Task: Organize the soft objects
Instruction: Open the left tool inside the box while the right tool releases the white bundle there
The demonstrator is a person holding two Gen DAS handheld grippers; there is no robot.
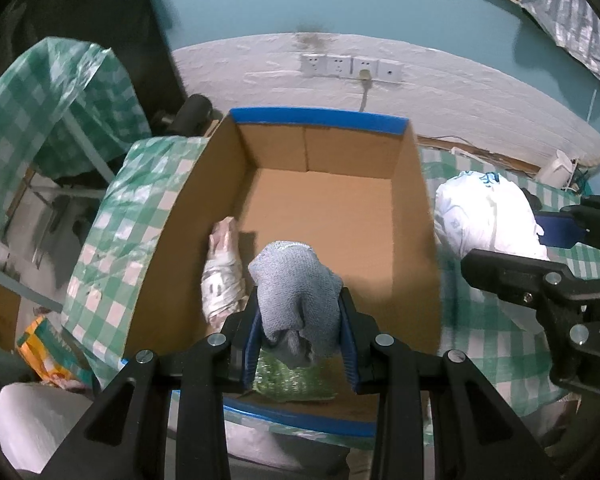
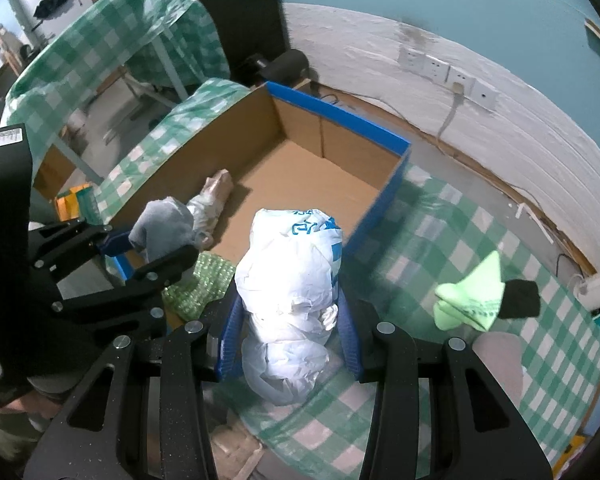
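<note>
Both jaws were clamped: my left gripper (image 1: 300,332) held a grey cloth (image 1: 298,296) over the cardboard box (image 1: 414,208), my right gripper (image 2: 290,324) a white bag (image 2: 290,292) beside it on the desk (image 2: 480,240), so releasing came next.

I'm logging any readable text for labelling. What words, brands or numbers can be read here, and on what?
"D": right gripper body, rest cut off, left wrist view.
White plastic bag: blue print, unreadable.
Orange packet: lettering too blurred.
Left gripper sticker: too small.
Green cloth: print unreadable.
</note>
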